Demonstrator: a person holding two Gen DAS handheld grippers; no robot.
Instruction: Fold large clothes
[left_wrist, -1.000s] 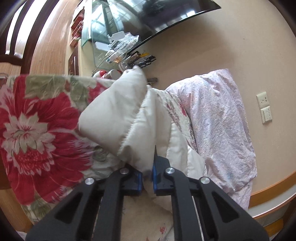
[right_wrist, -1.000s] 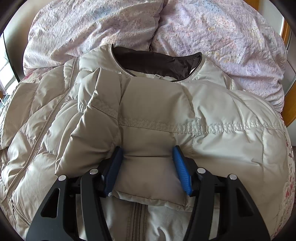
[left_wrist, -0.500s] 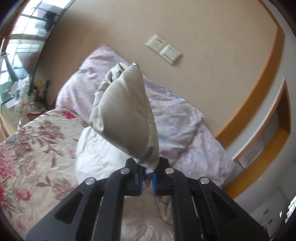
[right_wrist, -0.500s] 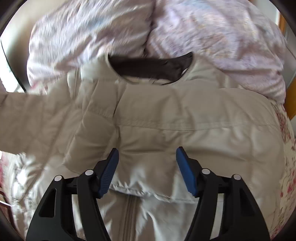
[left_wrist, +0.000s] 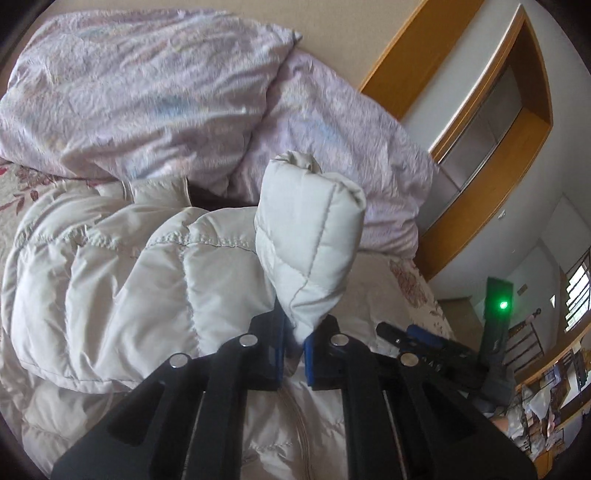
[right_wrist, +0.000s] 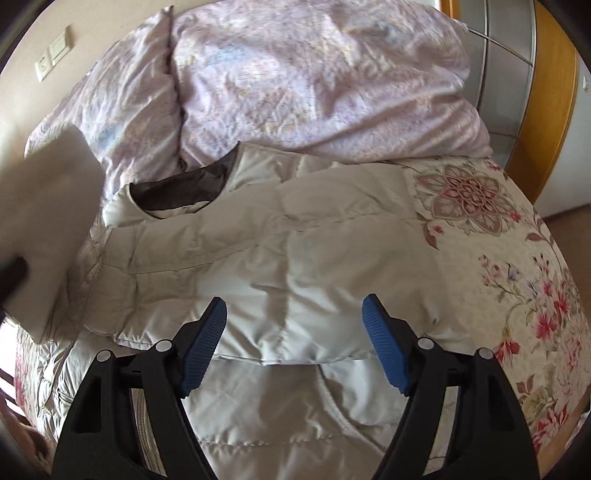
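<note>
A pale puffer jacket (right_wrist: 295, 258) lies front-up on the flowered bedspread (right_wrist: 517, 280), its dark-lined collar (right_wrist: 177, 188) just below the two lilac pillows (right_wrist: 314, 74). The left gripper (left_wrist: 293, 347) is clenched on the cuff end of one sleeve (left_wrist: 310, 243), which stands upright from between the blue pads (left_wrist: 309, 354). One second earlier this sleeve was held out beside the jacket over the red-flowered spread; it has since been swung across and now rises over the jacket's chest, in front of the pillows. The right gripper (right_wrist: 295, 343) is spread wide, released, hovering just above the other sleeve, which lies folded across the jacket's chest. One second earlier its pads pressed into that folded sleeve; half a second ago they had already parted. In the right wrist view the raised sleeve shows as a blurred pale mass (right_wrist: 44, 221) left of the collar.
</note>
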